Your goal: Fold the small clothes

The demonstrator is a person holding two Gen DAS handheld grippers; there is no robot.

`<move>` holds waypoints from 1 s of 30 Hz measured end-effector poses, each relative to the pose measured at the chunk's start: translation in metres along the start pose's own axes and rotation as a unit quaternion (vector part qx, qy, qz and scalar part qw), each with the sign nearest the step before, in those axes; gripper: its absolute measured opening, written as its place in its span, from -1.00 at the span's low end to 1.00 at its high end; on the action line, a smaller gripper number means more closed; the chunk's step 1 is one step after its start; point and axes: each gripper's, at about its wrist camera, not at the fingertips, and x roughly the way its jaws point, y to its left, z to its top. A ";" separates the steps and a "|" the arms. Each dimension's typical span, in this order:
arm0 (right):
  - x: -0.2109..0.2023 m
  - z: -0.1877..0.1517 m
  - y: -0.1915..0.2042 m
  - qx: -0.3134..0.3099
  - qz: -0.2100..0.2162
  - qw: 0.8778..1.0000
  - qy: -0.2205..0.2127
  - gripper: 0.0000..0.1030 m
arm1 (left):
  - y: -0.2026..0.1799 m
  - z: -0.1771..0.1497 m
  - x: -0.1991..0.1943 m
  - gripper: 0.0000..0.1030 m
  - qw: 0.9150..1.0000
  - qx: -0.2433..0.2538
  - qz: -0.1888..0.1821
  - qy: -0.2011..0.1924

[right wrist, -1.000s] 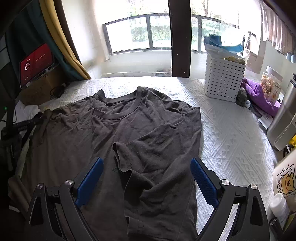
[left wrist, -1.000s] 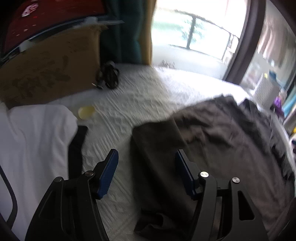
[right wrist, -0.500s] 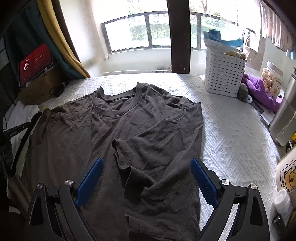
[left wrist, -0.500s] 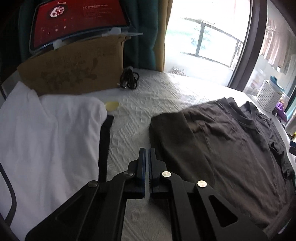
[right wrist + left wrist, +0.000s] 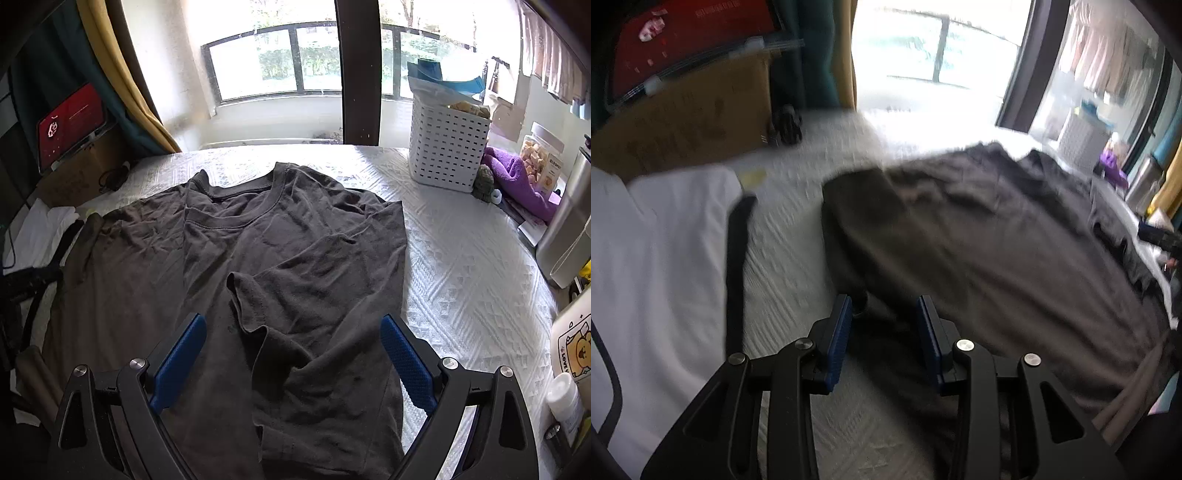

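Note:
A dark grey T-shirt (image 5: 295, 258) lies spread on the white textured bed cover (image 5: 461, 266), collar toward the window, its right sleeve folded in over the body. My right gripper (image 5: 291, 332) is wide open and empty, just above the shirt's lower part. In the left wrist view the shirt (image 5: 979, 240) fills the right side. My left gripper (image 5: 884, 314) is partly open and empty, low over the shirt's left edge; the view is blurred.
A folded white garment (image 5: 657, 258) with a black strap (image 5: 737, 258) lies left of the shirt. A cardboard box (image 5: 683, 122) holds a red screen behind it. A white basket (image 5: 447, 147), purple cloth (image 5: 517, 181), jar and bottles stand at the right.
My left gripper closed half a second ago and has now opened part way, moving right onto the shirt's edge. My right gripper has stayed open and nearly still.

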 end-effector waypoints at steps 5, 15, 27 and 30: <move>-0.005 -0.002 0.004 -0.005 0.001 1.000 -0.003 0.86 | 0.000 -0.011 -0.004 -0.85 1.000 0.007 0.025 -0.014; -0.001 -0.005 0.013 -0.015 0.010 1.000 -0.001 0.86 | -0.013 -0.041 -0.040 -0.86 0.997 -0.020 0.075 0.000; -0.001 -0.008 0.001 0.002 0.018 1.000 -0.009 0.86 | 0.022 0.002 -0.060 0.21 0.994 -0.067 0.068 -0.047; -0.001 -0.008 -0.003 0.010 0.017 1.000 -0.010 0.86 | 0.029 0.026 -0.042 0.25 0.995 -0.047 0.060 -0.061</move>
